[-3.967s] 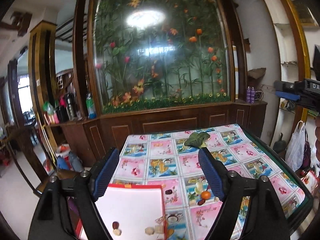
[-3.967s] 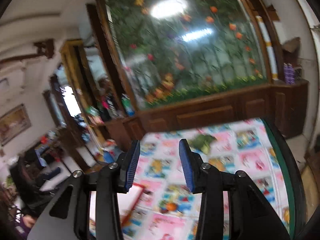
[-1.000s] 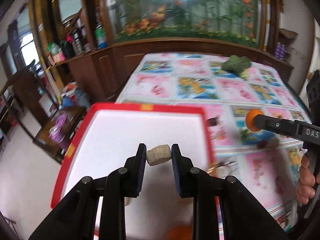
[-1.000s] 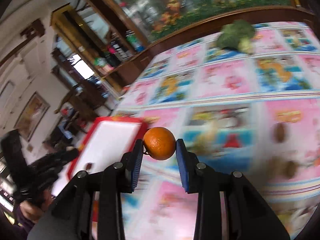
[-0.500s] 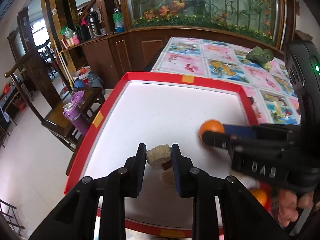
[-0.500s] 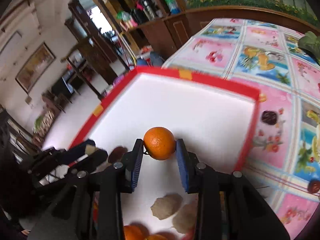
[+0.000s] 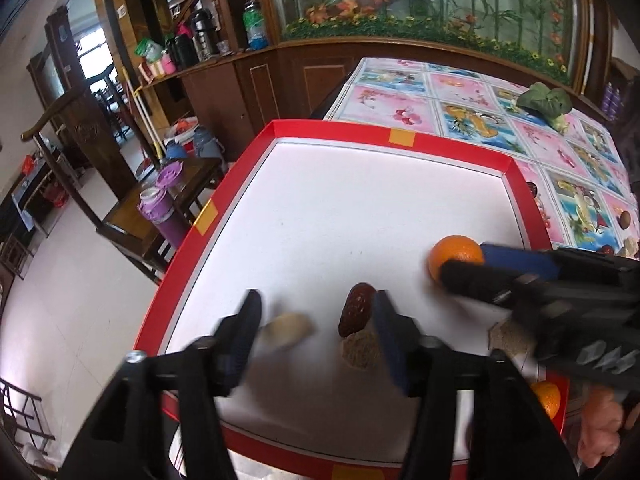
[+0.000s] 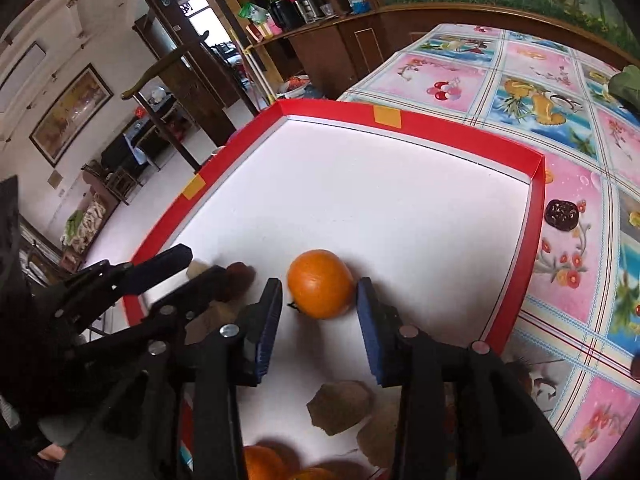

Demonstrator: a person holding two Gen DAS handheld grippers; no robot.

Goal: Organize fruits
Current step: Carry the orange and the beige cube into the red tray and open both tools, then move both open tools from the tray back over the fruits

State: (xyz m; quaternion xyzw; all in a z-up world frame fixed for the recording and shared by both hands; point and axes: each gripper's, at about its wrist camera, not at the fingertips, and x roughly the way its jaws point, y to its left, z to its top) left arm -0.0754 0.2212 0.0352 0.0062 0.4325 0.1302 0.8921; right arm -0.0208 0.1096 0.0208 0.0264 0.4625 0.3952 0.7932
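With both claws spread, right claw (image 8: pixel 318 320) off the orange (image 8: pixel 320 283), I should lift straight, avoiding nudges.

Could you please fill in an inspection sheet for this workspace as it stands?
Surface: table under a fruit-print cloth.
Job's things: red-rimmed tray holding the orange, a dark date and beige pieces; one more date lies on the cloth.
Clutter: leafy vegetable at the far end.
Grippers: left gripper has just opened, nothing pinched; right gripper has just opened, the orange loose between its jaws.
Cables: nothing seen.
Surroundings: wooden cabinets, flasks on a stool.
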